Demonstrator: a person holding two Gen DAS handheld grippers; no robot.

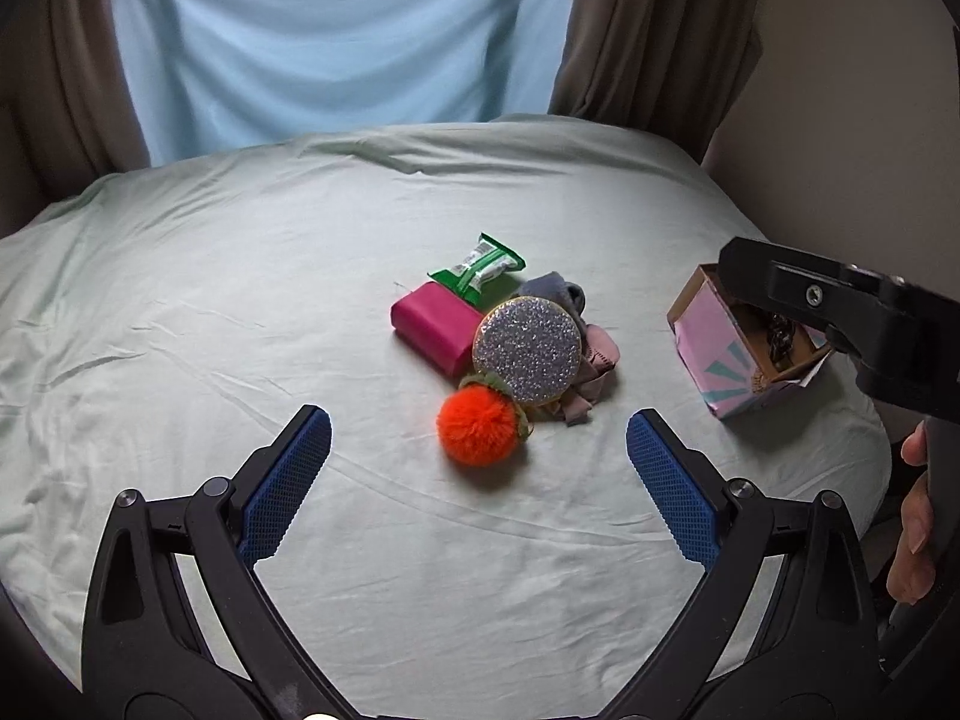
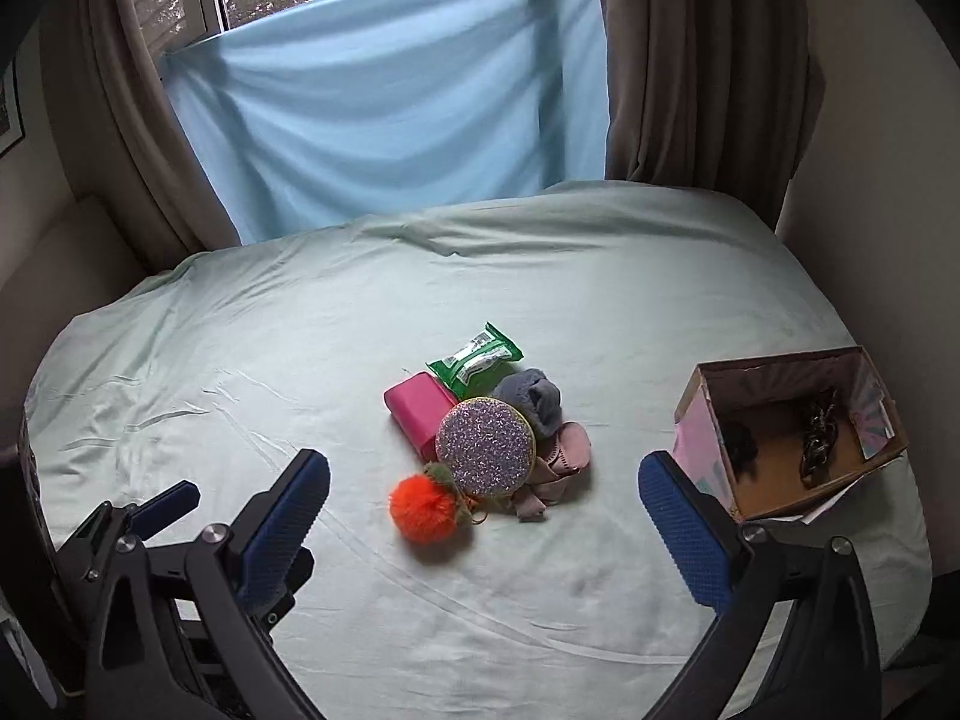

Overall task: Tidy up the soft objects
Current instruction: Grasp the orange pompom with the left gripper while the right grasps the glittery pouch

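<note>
Left fingers: the left gripper (image 1: 478,441) was spread wide over the bed (image 1: 180,330), its blue pads (image 1: 288,480) holding nothing.
Right fingers: the right gripper (image 2: 483,501) was likewise spread wide and held nothing; its black body crossed the left wrist view at 3 o'clock.
Pom-pom: the orange pom-pom (image 1: 477,426) lay nearest, at the 6 o'clock edge of the pile, touching the glittery disc.
Glittery disc: the round silver glitter disc (image 1: 527,349) rested on top of the pile's middle, overlapping the pink pouch and the cloths.
Pink pouch: the magenta pouch (image 1: 433,327) lay at 9 o'clock of the disc.
Cloths: a pinkish cloth (image 1: 591,372) was bunched at 4 o'clock of the disc, and a grey cloth (image 1: 555,291) at 1 o'clock.
Green packet: the green packet (image 1: 478,267) lay farthest, at 12 o'clock of the pile, leaning on the pouch.
Box: the open cardboard box (image 2: 786,438) stood well apart at 3 o'clock, dark items inside.
Backdrop: a blue sheet (image 2: 384,102) hung between brown curtains (image 2: 690,60) beyond the bed.
</note>
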